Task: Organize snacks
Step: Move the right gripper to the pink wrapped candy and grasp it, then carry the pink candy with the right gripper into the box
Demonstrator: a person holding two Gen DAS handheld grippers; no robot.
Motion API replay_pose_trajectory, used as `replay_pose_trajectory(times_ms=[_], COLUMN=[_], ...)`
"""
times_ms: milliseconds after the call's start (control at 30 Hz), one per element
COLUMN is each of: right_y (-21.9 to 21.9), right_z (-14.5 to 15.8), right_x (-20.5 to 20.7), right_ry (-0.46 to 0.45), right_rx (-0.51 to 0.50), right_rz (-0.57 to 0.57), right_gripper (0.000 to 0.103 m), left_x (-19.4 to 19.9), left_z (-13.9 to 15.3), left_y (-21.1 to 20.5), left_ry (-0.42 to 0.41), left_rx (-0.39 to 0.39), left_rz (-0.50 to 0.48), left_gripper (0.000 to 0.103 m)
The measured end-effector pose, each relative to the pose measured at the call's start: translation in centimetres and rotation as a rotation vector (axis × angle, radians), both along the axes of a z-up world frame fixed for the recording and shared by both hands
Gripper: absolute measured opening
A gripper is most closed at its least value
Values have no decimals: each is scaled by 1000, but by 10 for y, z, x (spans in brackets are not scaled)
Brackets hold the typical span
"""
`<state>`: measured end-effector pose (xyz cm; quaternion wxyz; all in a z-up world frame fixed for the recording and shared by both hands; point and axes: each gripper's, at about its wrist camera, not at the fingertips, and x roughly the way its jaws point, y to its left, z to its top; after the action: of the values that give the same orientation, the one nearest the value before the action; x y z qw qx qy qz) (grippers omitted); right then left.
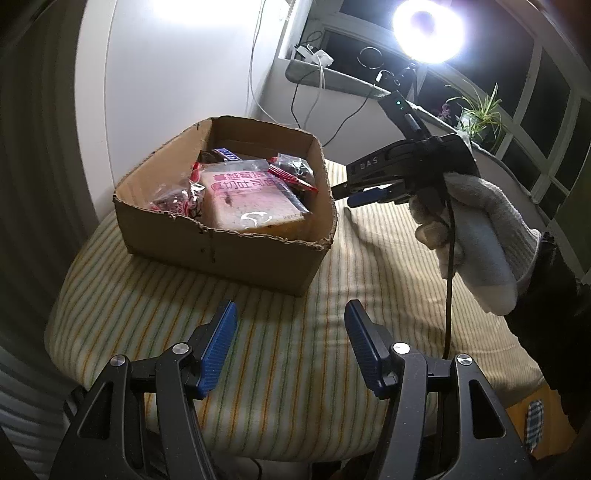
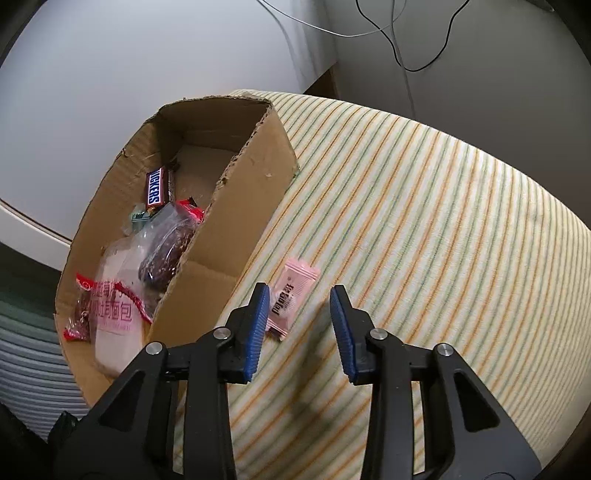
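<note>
A cardboard box (image 1: pixel 221 254) stands on the striped cloth and holds a pink bread pack (image 1: pixel 247 199), a Snickers bar (image 2: pixel 156 187), and red-edged bags of dark snacks (image 1: pixel 177 195). The box also shows in the right wrist view (image 2: pixel 236 206). A small pink snack packet (image 2: pixel 293 293) lies on the cloth just right of the box, a little beyond my right gripper (image 2: pixel 300 295), which is open and empty. My left gripper (image 1: pixel 291 314) is open and empty above the cloth, in front of the box. The right gripper (image 1: pixel 345 192) hovers at the box's right side in the left wrist view.
The striped cloth (image 2: pixel 424 221) covers a small table by a white wall. A bright ring lamp (image 1: pixel 428 29) on a stand, cables and a potted plant (image 1: pixel 480 110) stand at the window ledge behind. A gloved hand (image 1: pixel 476 236) holds the right gripper.
</note>
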<state>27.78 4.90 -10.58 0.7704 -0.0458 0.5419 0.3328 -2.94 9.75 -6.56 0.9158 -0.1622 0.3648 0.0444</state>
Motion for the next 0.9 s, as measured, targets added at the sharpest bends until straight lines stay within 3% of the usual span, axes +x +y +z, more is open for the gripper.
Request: replay_pose_trajectory(times_ms=[367,533,900], right_y=[18,25,0], right_z=[-6,-6,-4], right_x=[-3,-10,-19], right_ry=[-40,-101,-115], right_rx=[-58,-137,-119], right_rz=[14,48,66], right_gripper=[35,20,20], left_x=[-1,-2,2], left_z=[-1,-2,-1], left_y=[2,1,-5], left_ry=[3,5,7], left_rx=[-5,-2,12], left_rz=[7,7,0], left_gripper=[60,60,60])
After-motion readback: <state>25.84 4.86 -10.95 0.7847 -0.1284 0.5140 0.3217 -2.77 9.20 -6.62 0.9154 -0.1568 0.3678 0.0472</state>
